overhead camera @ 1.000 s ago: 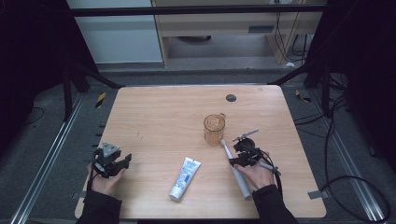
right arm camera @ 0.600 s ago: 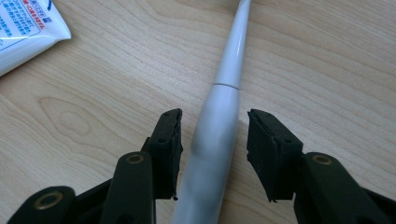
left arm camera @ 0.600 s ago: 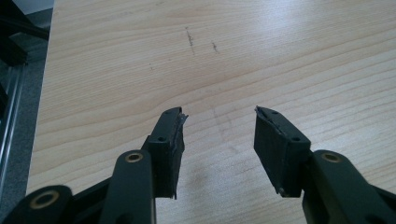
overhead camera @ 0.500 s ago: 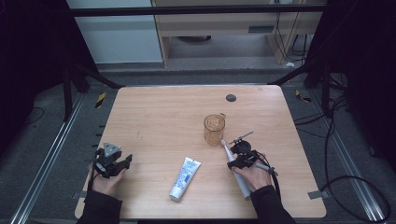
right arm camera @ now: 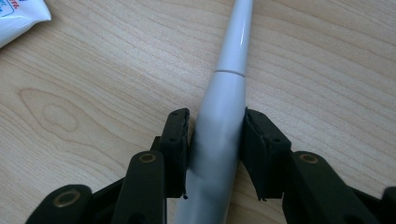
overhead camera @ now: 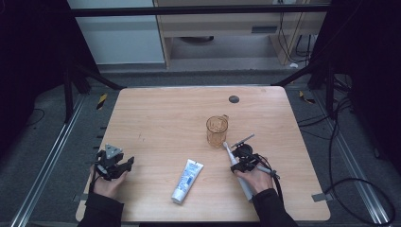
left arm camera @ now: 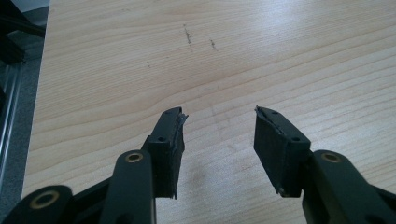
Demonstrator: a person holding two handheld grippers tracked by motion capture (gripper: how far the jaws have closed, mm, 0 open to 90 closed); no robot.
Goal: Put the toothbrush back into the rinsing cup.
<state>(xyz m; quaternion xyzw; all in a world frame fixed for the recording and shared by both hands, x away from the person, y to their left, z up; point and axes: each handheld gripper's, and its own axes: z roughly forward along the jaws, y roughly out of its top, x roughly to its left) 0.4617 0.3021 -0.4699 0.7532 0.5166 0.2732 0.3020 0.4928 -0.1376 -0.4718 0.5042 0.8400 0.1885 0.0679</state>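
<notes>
A white electric toothbrush (overhead camera: 228, 152) lies on the wooden table (overhead camera: 161, 123), its head pointing toward an amber glass mug (overhead camera: 217, 131). My right gripper (overhead camera: 242, 162) is shut on the thick handle of the toothbrush (right arm camera: 223, 116); in the right gripper view my right gripper (right arm camera: 215, 140) has both pads pressed against the handle's sides. A white toothpaste tube (overhead camera: 187, 181) lies flat near the front middle, and a corner of the toothpaste tube (right arm camera: 18, 16) shows at top left. My left gripper (overhead camera: 125, 165) rests at the front left. In its own view my left gripper (left arm camera: 217, 135) stands open over bare wood.
A small black disc (overhead camera: 233, 99) sits near the table's far edge. Dark frame posts and cables surround the table on the floor. Bare wood stretches between the left gripper and the mug.
My right gripper has shifted slightly nearer to the person along the toothbrush handle. The toothbrush, tube, mug and left gripper have stayed put.
</notes>
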